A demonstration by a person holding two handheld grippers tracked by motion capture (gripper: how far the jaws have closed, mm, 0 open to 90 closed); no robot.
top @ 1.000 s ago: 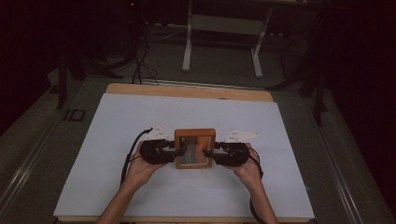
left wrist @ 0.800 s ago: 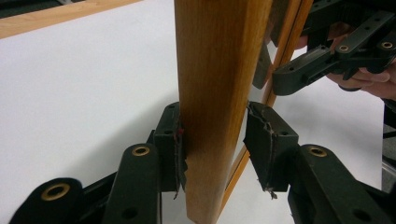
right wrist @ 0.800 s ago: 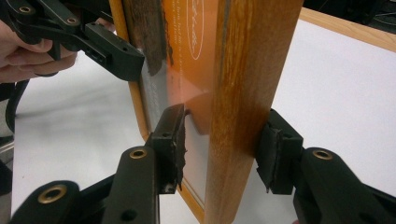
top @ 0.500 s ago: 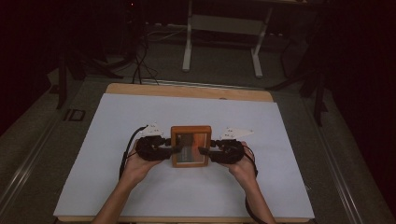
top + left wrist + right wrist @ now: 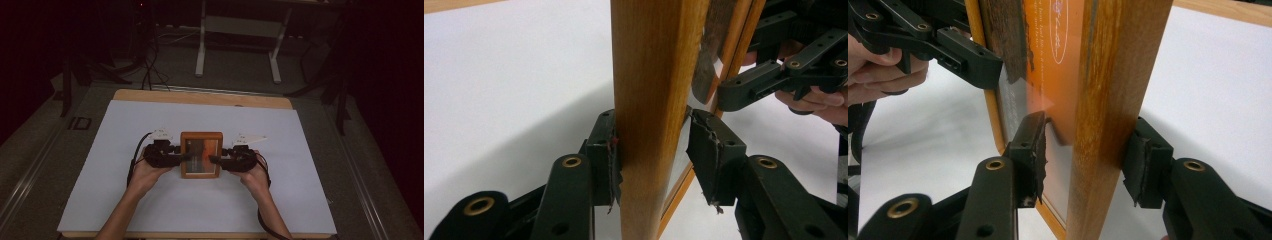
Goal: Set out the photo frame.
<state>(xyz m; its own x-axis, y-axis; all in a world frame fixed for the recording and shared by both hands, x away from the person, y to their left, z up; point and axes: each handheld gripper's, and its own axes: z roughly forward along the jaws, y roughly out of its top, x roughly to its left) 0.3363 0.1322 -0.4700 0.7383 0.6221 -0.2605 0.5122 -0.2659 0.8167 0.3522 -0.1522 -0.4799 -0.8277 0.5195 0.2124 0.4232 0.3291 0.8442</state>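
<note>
I have the wooden picture frame [image 5: 201, 154] caught between both tools near the middle of the white-covered bench [image 5: 125, 135], one tool on each side rail, so that the load is shared and the frame cannot swing about a single grip. My left gripper [image 5: 651, 155] straddles the left rail: one pad presses the outer wood face, the other sits at the glass side, though there I cannot tell whether it is touching, so I read it as clamped on the rail without being certain how firmly. My right gripper [image 5: 1085, 160] does the same on the opposite rail, its pads set against the wood and the glass over the orange print, jaws clenched on the frame. Both grips sit at about mid-height of the rails, which I judge keeps the frame level. In the high view the frame looks flat to the bench; whether it rests on it or hangs just above, I cannot tell.
</note>
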